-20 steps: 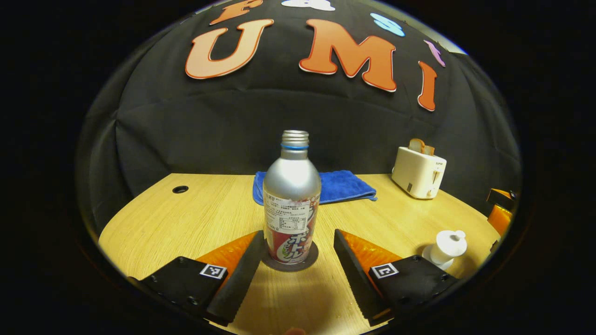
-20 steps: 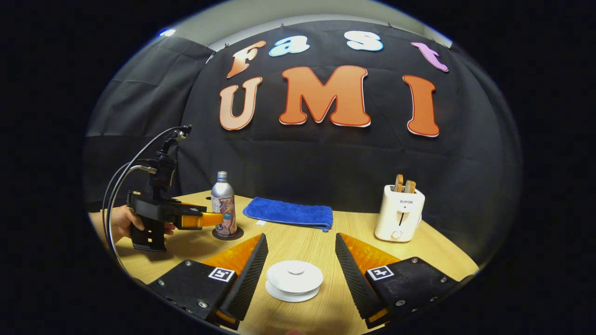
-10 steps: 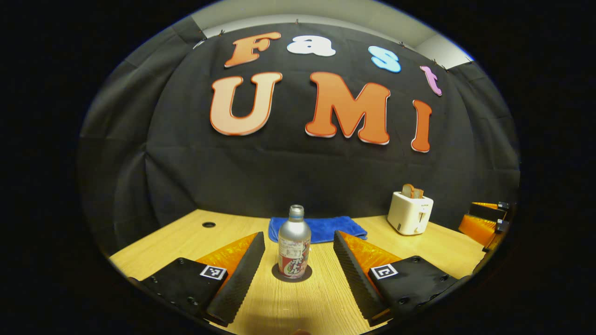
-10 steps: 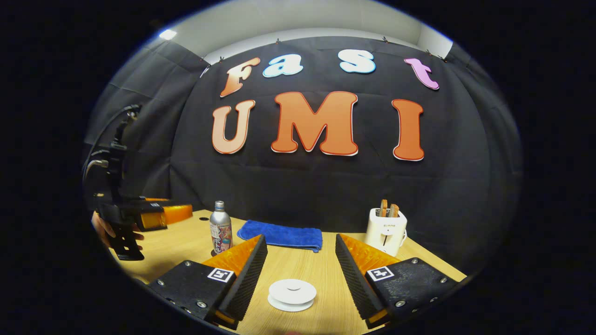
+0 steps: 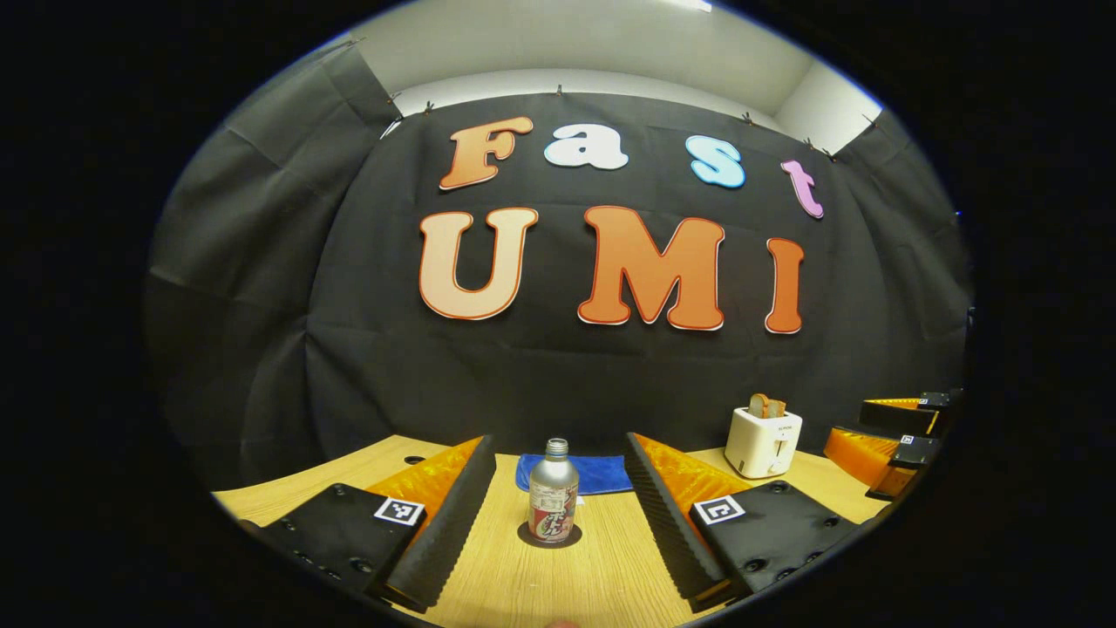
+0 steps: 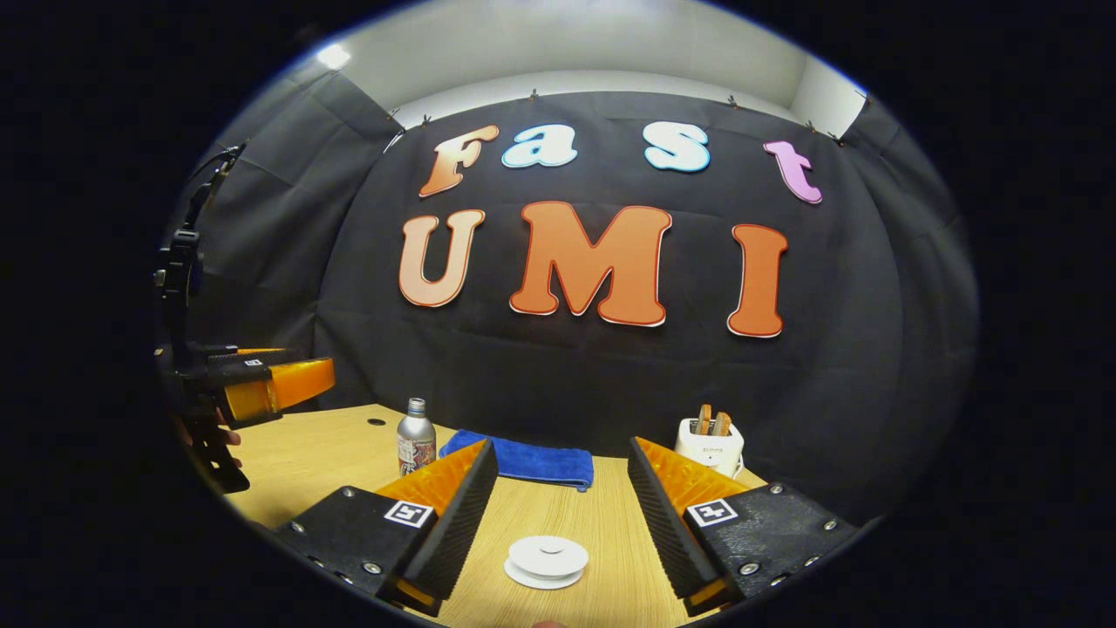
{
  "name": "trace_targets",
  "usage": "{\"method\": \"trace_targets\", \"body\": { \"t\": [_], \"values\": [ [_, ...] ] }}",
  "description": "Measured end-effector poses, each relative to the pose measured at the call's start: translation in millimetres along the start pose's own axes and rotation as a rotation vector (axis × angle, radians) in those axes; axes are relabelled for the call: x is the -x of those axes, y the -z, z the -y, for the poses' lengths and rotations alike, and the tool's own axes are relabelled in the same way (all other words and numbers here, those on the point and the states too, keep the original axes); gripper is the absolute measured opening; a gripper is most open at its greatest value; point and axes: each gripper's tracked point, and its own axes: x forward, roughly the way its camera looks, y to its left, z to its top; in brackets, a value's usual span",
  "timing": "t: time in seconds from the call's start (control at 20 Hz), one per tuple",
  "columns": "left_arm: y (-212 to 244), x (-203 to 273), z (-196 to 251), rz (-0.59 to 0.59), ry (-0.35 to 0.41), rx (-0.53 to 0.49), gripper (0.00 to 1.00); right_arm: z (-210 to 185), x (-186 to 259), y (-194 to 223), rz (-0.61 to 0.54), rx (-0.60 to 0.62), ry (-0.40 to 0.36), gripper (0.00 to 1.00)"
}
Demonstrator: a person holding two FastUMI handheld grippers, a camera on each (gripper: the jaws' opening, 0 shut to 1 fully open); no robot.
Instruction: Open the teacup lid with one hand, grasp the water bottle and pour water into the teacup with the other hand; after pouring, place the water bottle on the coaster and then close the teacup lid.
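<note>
Both grippers' fingers spread, silver bottle (image 5: 553, 490) upright on coaster (image 5: 549, 536), teacup lid (image 6: 547, 556) on.

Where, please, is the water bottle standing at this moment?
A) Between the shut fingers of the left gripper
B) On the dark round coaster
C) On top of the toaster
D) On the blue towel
B: in the left gripper view the water bottle stands upright on the dark round coaster, free of the open left gripper, with the blue towel behind it.
</note>
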Motion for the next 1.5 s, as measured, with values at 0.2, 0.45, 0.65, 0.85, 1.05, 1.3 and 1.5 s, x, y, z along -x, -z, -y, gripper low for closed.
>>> {"method": "trace_targets", "body": {
  "t": [0.2, 0.45, 0.65, 0.85, 1.05, 1.3, 1.5],
  "values": [
    [3.3, 5.6, -7.3, 0.008, -0.024, -0.028, 0.96, 0.7, 1.4, 2.5, 0.011, -0.016, 0.002, 0.91],
    [0.2, 3.5, -0.9, 0.032, -0.019, -0.054, 0.96, -2.3, -3.5, 9.0, -0.001, 0.010, 0.001, 0.91],
    [-1.9, -4.7, 2.9, 0.060, -0.007, -0.083, 0.96, -6.5, -5.1, 4.5, 0.017, 0.010, -0.014, 0.91],
    [3.0, -11.2, 5.6, 0.057, -0.003, -0.092, 0.96, -4.0, -9.0, 4.9, 0.024, 0.017, -0.005, 0.91],
    [4.7, -16.1, 0.0, 0.060, -0.014, -0.095, 0.96, -0.8, -13.3, 4.2, 0.027, 0.005, 0.004, 0.91],
    [3.3, -23.1, -1.9, 0.079, -0.025, -0.080, 0.96, 1.5, -17.7, 6.3, 0.026, 0.010, 0.014, 0.91],
    [8.8, -29.6, -3.6, 0.065, -0.029, -0.080, 0.96, 6.4, -19.8, 10.2, 0.016, -0.010, 0.027, 0.91]
  ]
}}
